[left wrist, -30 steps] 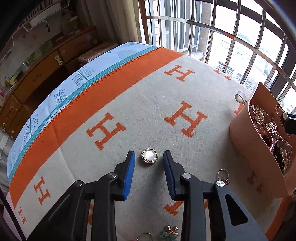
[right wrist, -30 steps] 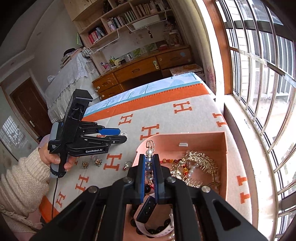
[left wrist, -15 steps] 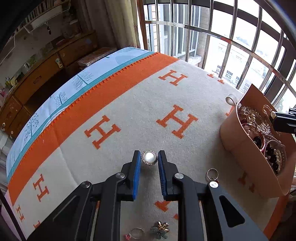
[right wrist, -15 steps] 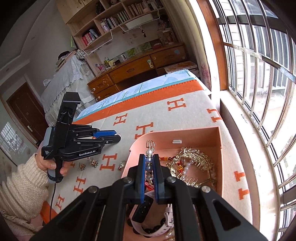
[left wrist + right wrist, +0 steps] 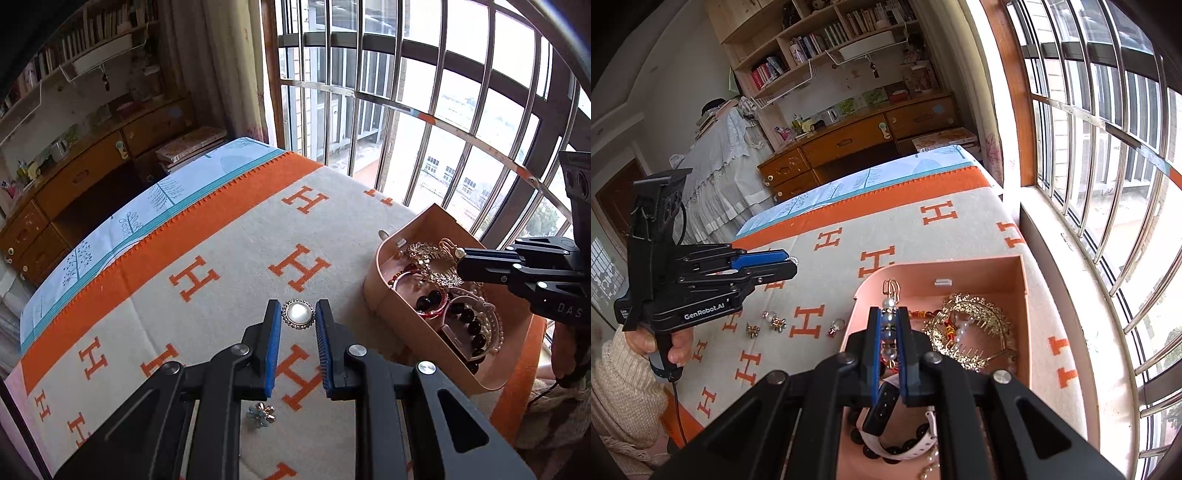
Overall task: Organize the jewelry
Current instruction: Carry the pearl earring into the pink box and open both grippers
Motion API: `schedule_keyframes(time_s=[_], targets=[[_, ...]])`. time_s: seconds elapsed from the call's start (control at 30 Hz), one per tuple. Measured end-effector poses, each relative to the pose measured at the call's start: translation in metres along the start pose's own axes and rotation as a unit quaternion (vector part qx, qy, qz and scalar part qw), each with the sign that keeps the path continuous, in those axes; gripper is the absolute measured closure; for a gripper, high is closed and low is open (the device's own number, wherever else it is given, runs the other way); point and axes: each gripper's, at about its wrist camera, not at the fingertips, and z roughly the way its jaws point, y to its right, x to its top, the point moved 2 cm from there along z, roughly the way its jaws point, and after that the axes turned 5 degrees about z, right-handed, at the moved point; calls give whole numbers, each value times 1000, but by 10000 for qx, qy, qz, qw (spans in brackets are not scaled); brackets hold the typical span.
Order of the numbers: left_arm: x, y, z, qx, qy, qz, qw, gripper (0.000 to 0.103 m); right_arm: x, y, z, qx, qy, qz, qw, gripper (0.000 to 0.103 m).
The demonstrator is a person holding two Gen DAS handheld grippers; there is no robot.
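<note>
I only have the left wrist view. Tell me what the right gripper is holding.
Observer: The right gripper is shut on a pearl strand, held above the pink tray.
Operator: The left gripper has the brooch. List the loose pieces I cannot see.
Observer: A red-stone ring lies beside the tray, and two small gold ornaments lie further left on the blanket.

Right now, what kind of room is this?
Probably a bedroom or study at home: a bed-like surface under an orange H-patterned blanket, wooden drawers beneath bookshelves, and a barred window.
</note>
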Motion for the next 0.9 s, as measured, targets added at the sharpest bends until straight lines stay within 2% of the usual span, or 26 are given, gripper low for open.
schedule_keyframes(time_s=[0.4, 0.67, 0.9], targets=[[11, 62, -21, -391, 129, -161, 9990, 86, -5, 10, -29, -128, 212, 94, 9996, 96], [23, 89, 1, -656, -89, -583, 9961, 86, -3, 42, -45, -105, 307, 488, 9983, 96], [32, 95, 23, -566, -210, -713, 9956, 86, 9, 52, -32, -214, 140, 497, 9984, 96]])
